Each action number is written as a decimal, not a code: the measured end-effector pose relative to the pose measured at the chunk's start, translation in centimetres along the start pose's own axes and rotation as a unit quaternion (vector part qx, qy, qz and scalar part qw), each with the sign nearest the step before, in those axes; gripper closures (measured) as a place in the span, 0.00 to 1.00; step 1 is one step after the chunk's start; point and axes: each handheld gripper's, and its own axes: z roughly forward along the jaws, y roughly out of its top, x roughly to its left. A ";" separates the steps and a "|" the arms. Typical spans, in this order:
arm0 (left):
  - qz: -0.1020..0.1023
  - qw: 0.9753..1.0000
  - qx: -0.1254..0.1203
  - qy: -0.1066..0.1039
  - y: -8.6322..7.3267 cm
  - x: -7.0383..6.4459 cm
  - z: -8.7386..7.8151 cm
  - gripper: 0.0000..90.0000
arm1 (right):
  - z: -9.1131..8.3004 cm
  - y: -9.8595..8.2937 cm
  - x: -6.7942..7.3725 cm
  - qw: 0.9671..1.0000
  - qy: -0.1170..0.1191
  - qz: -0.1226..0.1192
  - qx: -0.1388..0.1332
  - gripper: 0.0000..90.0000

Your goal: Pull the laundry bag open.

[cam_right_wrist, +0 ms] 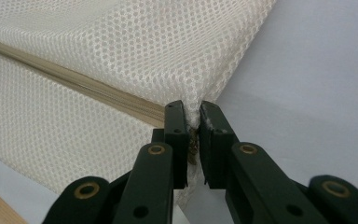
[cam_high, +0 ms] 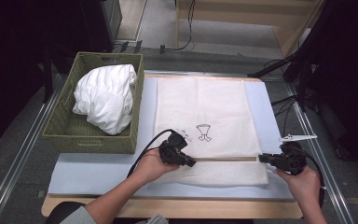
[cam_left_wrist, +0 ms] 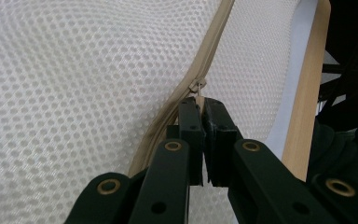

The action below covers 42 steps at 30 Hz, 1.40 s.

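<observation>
The mesh laundry bag (cam_high: 200, 109) lies flat ahead of me. My right claw (cam_right_wrist: 192, 122) pinches its corner by the zipper (cam_right_wrist: 74, 81) end; my left claw (cam_left_wrist: 200, 116) clamps the zipper pull (cam_left_wrist: 197, 86). Unzipping, I judge: next, slide left while anchoring right.

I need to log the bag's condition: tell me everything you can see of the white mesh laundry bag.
The mesh laundry bag is white honeycomb netting with a small dark printed logo, lying flat on the pale blue mat. A beige zipper crosses its near end. The left tool pinches the zipper pull; the right tool clamps the bag's corner.
</observation>
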 end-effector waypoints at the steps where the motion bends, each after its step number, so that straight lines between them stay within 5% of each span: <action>1: 0.000 1.000 -0.002 0.001 -0.1 0.0 0.0 0.98 | 0.0 0.0 0.0 1.000 0.001 0.000 0.000 0.93; 42: -0.034 0.999 -0.010 0.009 -2.1 1.2 -2.3 0.98 | 0.1 0.2 -0.1 1.000 0.004 -0.001 0.003 0.93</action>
